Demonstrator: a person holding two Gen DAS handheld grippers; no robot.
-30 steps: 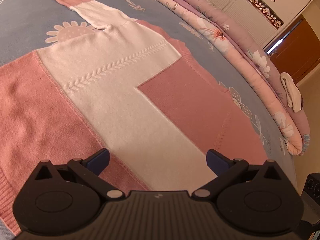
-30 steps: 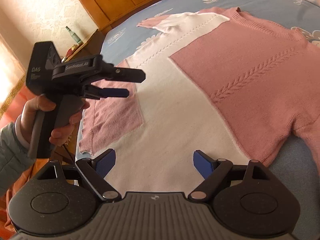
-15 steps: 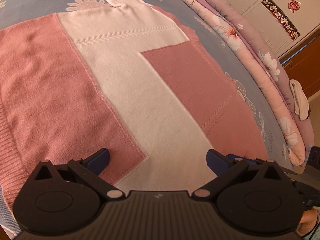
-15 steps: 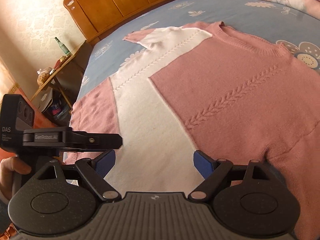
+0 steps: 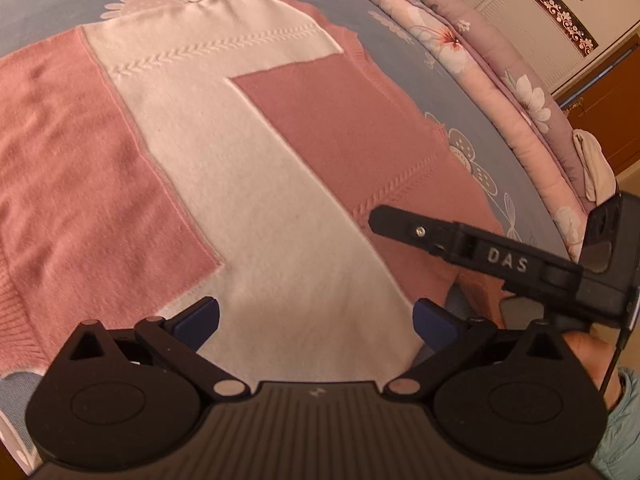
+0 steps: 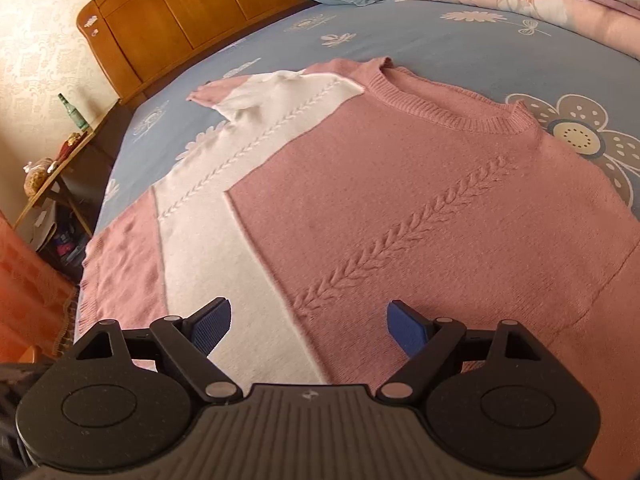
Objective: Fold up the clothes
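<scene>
A pink and white knit sweater [image 5: 248,184] lies spread flat on the blue flowered bedsheet [image 5: 404,52]. In the right wrist view the sweater [image 6: 400,200] shows its ribbed neckline at the far side and a white sleeve stretched out to the far left. My left gripper [image 5: 316,320] hovers open above the white middle panel near the hem, holding nothing. My right gripper [image 6: 308,324] is open too, over the seam between white and pink. Seen from the left wrist, the right gripper's black finger [image 5: 404,226] reaches in from the right above the pink part.
A rolled flowered quilt [image 5: 512,92] runs along the bed's far side. A wooden headboard [image 6: 192,12] and a side table [image 6: 60,172] with a green bottle [image 6: 74,114] stand at the left. A hand [image 5: 592,360] in a light sleeve holds the right tool.
Both grippers have shifted over the sweater. The right gripper now appears at the right of the left wrist view, and the left gripper has dropped out of the right wrist view.
</scene>
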